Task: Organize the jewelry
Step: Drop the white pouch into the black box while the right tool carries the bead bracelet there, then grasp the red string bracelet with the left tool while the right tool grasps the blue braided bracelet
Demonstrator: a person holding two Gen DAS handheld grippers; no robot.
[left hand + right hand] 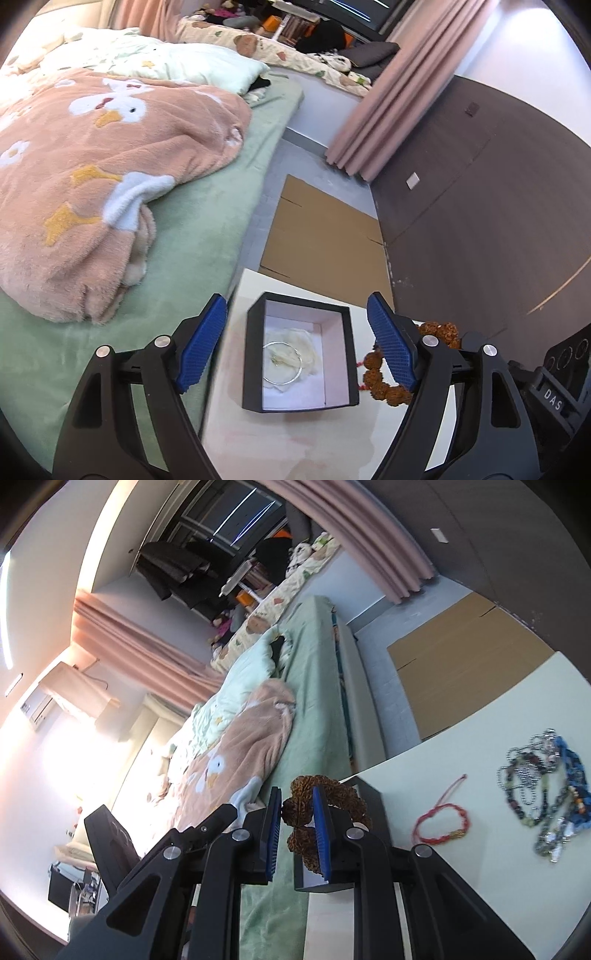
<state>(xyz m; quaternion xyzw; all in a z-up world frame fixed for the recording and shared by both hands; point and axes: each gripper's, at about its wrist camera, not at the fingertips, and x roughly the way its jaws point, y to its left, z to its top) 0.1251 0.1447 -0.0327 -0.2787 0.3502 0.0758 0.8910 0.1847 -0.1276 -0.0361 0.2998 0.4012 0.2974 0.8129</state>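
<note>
**A:** Start at the tongs. How did they stand?

**B:** The right tongs (295, 827) were clamped on the brown bead bracelet (325, 808), blue pads pressed in from either side, most of the loop bulging out past them. The left tongs (297, 347) were spread wide apart and held nothing.

**A:** And the black box?

**B:** The black box (255, 354) sat on the white bench (258, 443), directly ahead of the left tongs and framed between their pads. A silver bangle (282, 363) already lay inside it on a white lining. The bracelet hung just beside the box's right wall, outside it, so I'd judge the carry ran leftward over that rim. The right tongs were the ones placed for it; the left only bracketed the box.

**A:** Anything else near the box?

**B:** Farther right of it on the bench, a red cord bracelet (441, 821) and, beyond that, a tangled heap of chains (543, 794).

**A:** What couldn't you make out?

**B:** Whether the bracelet touched the bench or hung clear: the right pad hid part of the loop. The heap's separate pieces were too knotted to count.
</note>
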